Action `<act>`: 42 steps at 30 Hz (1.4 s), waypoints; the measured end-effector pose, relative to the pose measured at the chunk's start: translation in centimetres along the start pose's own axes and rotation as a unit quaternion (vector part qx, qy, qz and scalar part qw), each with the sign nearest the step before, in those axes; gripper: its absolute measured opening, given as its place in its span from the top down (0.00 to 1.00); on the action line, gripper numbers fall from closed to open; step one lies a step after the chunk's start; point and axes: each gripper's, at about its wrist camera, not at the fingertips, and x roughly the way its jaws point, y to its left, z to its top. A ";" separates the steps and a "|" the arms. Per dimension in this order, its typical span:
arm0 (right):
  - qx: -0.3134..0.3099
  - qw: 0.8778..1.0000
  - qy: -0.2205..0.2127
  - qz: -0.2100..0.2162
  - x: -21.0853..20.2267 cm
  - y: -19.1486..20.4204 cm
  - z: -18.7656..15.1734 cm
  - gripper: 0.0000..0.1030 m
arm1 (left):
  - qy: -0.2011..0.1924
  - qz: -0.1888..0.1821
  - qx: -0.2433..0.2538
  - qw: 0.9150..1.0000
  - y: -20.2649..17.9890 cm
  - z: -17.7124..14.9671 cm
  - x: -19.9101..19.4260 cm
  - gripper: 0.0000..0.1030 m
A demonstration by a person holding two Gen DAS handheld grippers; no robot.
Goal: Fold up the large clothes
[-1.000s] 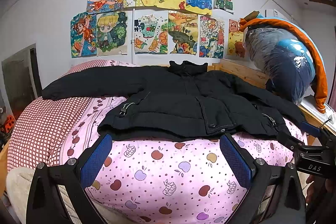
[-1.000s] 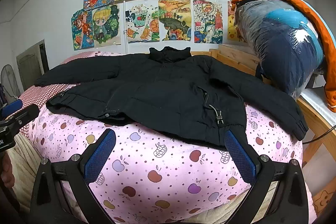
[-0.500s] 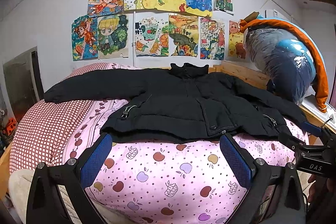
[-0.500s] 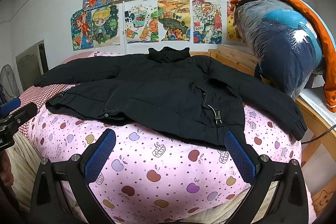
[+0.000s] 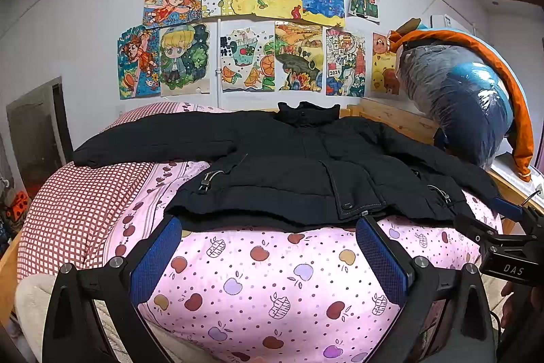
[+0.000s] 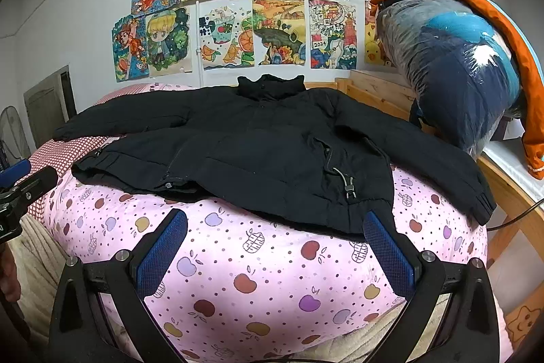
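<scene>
A black jacket [image 5: 299, 172] lies spread flat, front up, on the bed [image 5: 272, 267], over a pink apple-print cover, with its collar toward the wall of drawings [image 5: 258, 33] and its hem toward the cameras. Taking the jacket as the landmark and going left to right: its left sleeve [image 5: 153, 142] stretches out sideways, its cuff over a red checked pillow [image 5: 81, 203]; the body sits in the middle with a drawcord toggle near each lower corner; the other sleeve [image 6: 425, 159] runs down toward the bed's right edge, its cuff just short of the wooden bed frame [image 6: 506, 193]. Beyond that sleeve stands a plastic-wrapped bundle of bedding [image 6: 455, 67].

The jacket looks padded and thick, so it should be soft and floppy yet fairly bulky, likely to spring back and to slide on the smooth cover. Sensible holds would be a cuff or a hem corner, pinching both layers.

The left gripper [image 5: 268, 247] hovers just before the hem's middle, fingers spread wide, holding nothing and touching nothing. The right gripper [image 6: 275, 247] hovers by the hem's right-hand corner, equally wide apart and empty, its right pad nearly at the hem's edge.
</scene>
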 end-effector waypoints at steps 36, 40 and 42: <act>-0.005 1.000 0.012 -0.004 0.8 -1.0 -0.4 0.01 | 0.002 0.005 -0.001 1.000 1.2 -0.5 0.7 0.00; -0.005 1.000 0.016 -0.005 1.0 -0.8 -0.3 0.01 | 0.006 0.006 0.003 1.000 1.0 -0.5 1.1 0.00; -0.004 1.000 0.021 -0.008 1.3 -0.8 -0.3 0.01 | 0.011 0.006 0.003 1.000 0.8 -0.5 1.4 0.00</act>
